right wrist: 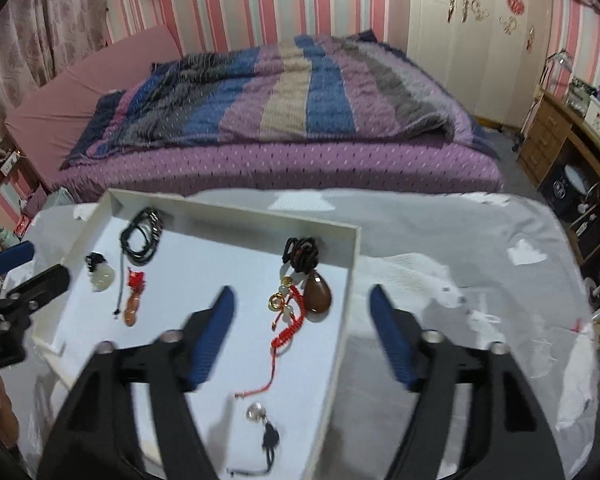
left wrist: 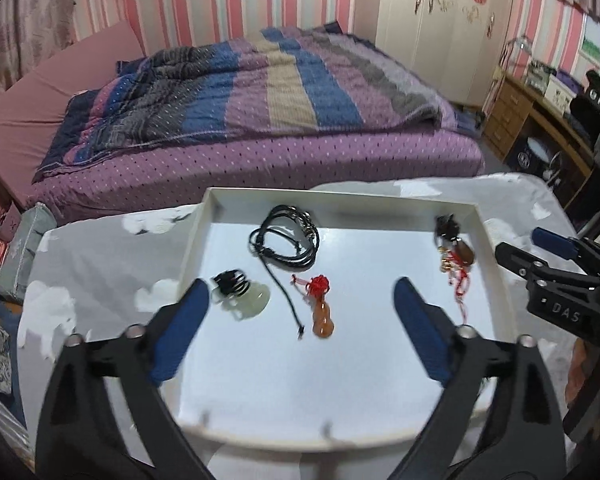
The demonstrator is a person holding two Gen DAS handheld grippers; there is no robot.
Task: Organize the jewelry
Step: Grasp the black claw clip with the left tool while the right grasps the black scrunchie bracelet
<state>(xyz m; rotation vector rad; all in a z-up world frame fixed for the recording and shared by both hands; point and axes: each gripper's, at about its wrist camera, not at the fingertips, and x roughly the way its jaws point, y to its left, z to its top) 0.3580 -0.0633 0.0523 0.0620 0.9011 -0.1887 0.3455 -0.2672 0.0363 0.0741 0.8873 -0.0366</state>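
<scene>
A white tray (left wrist: 198,236) lies on the cloth-covered table and holds several jewelry pieces. In the left wrist view I see a coiled black cord necklace (left wrist: 286,240), a pale jade pendant (left wrist: 244,298), an orange gourd pendant with a red knot (left wrist: 322,314) and a brown pendant on red cord (left wrist: 458,258). My left gripper (left wrist: 302,296) is open and empty above the tray's middle. My right gripper (right wrist: 302,304) is open and empty over the tray's right wall (right wrist: 350,280), just right of the brown pendant (right wrist: 317,294). A small clear bead charm with a dark tassel (right wrist: 260,420) lies near it.
The table wears a grey cloth with white patches (right wrist: 460,240). A bed with a striped quilt (left wrist: 260,92) stands behind it. A wooden desk with clutter (left wrist: 540,112) is at the right. The right gripper also shows at the right edge of the left wrist view (left wrist: 540,256).
</scene>
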